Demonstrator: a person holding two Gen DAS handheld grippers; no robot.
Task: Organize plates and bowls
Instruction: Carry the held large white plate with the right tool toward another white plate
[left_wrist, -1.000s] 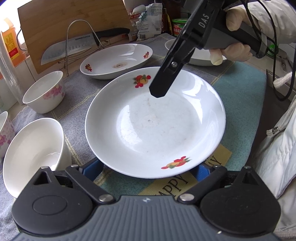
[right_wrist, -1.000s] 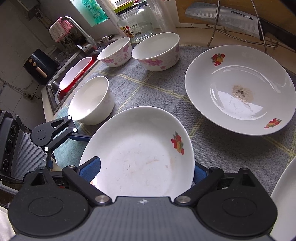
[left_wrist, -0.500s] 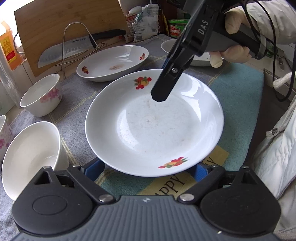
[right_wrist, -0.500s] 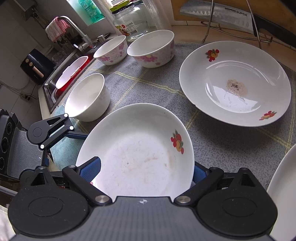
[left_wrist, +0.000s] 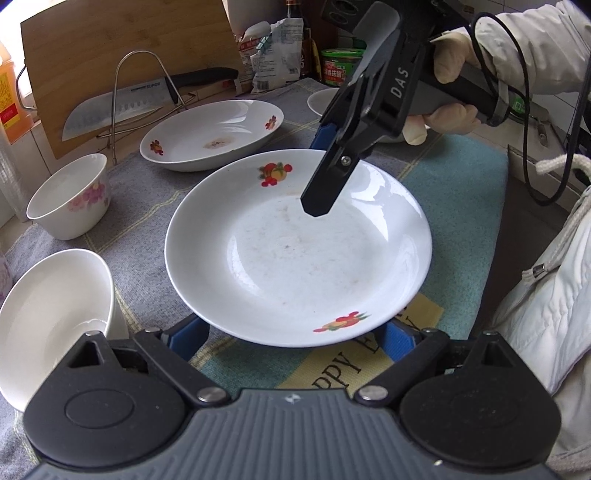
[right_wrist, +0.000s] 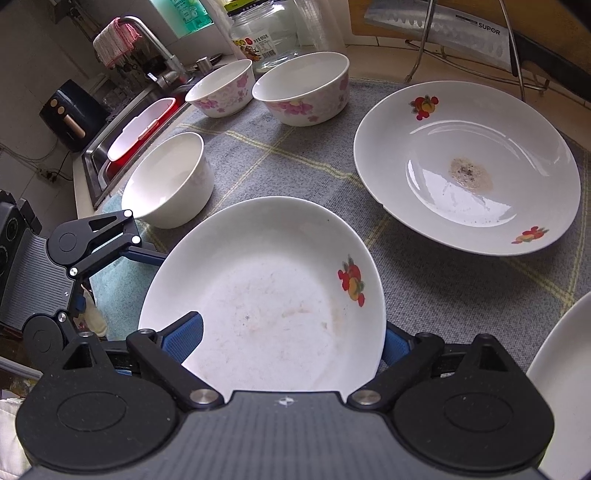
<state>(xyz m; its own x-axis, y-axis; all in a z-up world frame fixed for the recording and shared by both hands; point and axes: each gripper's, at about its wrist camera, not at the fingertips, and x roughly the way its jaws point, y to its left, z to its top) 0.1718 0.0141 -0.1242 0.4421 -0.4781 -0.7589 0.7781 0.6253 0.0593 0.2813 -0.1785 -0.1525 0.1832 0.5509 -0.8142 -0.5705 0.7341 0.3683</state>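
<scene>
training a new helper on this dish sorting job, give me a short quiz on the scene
1. True or false: the far plate has a brownish patch of residue at its centre.
2. How many bowls stand on the grey cloth in the right wrist view? A two, B three, C five.
3. Fill in: resting on the wire stand in front of the wooden cutting board is a ____.

Key: 1 true; 2 B; 3 knife.
</scene>
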